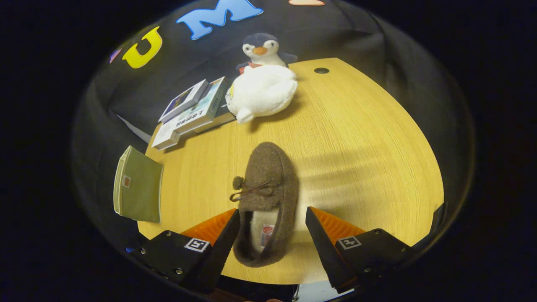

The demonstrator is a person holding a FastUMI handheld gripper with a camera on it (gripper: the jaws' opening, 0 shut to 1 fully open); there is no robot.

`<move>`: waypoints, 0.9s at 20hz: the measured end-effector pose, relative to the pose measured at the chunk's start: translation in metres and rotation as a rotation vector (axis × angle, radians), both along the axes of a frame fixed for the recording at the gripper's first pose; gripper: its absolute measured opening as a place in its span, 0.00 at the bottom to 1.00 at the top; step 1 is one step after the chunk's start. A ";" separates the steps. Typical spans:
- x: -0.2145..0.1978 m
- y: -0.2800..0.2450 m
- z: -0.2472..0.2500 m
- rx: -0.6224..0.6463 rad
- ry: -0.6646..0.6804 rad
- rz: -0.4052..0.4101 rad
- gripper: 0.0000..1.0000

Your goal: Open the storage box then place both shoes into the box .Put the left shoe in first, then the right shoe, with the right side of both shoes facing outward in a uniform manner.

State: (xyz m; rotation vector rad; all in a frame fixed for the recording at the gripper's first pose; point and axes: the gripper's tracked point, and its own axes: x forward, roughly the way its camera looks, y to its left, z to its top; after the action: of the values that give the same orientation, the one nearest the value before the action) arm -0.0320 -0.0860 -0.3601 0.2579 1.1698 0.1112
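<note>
Gripper view. The gripper [272, 228] is spread wide, its two fingers standing on either side of the heel end of a brown slipper-style shoe [266, 197]. The left finger lies against, or just beside, the shoe's left side; the right finger stands apart from the shoe, bare wood showing in the gap. Nothing is clamped.

Shoe: felt-like brown upper, pale fleece lining, a small label inside the heel, a bow with a pompom across the top. It lies flat on the wooden tabletop [369, 138], heel between the fingers, toe pointing away beyond them.

Storage box [138, 186]: olive-green fabric, lying at the tabletop's left edge, left of the shoe and ahead of the left finger, well apart from the shoe. Whether it is open cannot be told.

Beyond the shoe, at the far side of the tabletop: a white plush animal [262, 94] lying down; directly behind it, an upright plush penguin [261, 49]; to their left, a stack of books [191, 111], tilted and overlapping.

A round dark grommet hole [321, 70] sits in the tabletop near its far edge, right of the penguin.
</note>
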 end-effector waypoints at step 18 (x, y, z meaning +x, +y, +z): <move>0.025 -0.009 -0.033 -0.079 0.101 -0.024 0.01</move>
State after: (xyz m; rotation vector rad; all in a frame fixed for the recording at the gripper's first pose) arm -0.0072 -0.0945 -0.3931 0.2100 1.2687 0.0311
